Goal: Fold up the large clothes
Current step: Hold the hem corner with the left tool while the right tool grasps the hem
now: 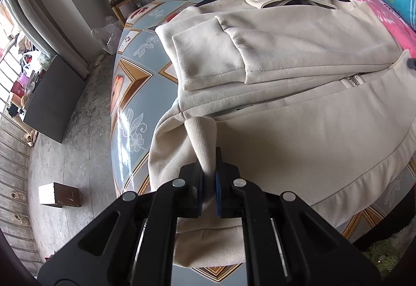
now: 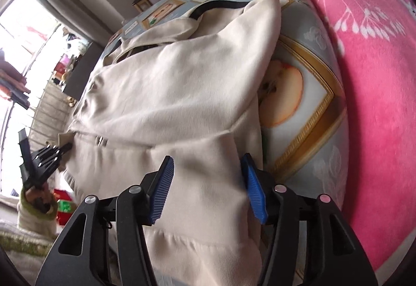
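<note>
Your left gripper (image 1: 209,176) with jaws clamped on a pinched fold of the cream fleece zip jacket (image 1: 299,57), spread on the fruit-patterned counter (image 1: 135,77), your right gripper (image 2: 208,182) with jaws apart, straddling the jacket's hem without pressing it

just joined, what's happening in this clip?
A person is folding a cream zip-up jacket spread on a table with a fruit-print cloth, using a handheld gripper in each hand. The left gripper is shut on a pinch of the jacket's hem at the near left corner. The right gripper is open, its blue pads astride the near right hem, not yet gripping. The sleeves are already folded in over the body.
</note>
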`<state>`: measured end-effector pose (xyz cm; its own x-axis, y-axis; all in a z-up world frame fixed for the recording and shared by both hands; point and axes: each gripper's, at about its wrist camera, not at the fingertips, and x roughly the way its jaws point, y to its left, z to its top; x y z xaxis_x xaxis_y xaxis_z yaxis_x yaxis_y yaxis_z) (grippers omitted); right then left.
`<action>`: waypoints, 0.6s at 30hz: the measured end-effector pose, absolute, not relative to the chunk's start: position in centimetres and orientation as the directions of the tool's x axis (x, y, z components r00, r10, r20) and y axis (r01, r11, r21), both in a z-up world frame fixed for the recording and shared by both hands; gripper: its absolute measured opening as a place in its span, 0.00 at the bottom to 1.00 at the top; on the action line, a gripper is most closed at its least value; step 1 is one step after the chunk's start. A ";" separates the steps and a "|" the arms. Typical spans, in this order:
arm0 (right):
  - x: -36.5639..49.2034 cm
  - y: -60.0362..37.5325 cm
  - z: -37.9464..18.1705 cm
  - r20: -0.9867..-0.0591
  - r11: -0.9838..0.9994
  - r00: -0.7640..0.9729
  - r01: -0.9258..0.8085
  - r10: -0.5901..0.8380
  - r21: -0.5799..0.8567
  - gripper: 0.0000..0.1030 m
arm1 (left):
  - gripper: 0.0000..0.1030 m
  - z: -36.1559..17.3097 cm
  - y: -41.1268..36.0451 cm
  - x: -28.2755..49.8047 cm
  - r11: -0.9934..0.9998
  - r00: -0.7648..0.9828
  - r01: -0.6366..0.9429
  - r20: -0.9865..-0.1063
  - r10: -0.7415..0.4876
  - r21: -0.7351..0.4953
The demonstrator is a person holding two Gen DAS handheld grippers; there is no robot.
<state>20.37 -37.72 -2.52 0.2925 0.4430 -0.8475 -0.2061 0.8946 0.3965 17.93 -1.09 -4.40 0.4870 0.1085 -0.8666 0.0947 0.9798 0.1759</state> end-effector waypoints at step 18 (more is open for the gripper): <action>19.0 -34.1 -2.0 -0.924 0.945 0.318 -0.306 0.212 0.112 0.24 | 0.06 -4.4 -1.0 17.8 0.980 0.493 0.094 -0.863 0.109 0.178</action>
<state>19.02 -34.05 -1.98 0.3176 0.2124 -0.9241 -0.3061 0.9454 0.1121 17.85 -0.99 -4.44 0.4928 0.1091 -0.8633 0.0943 0.9796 0.1776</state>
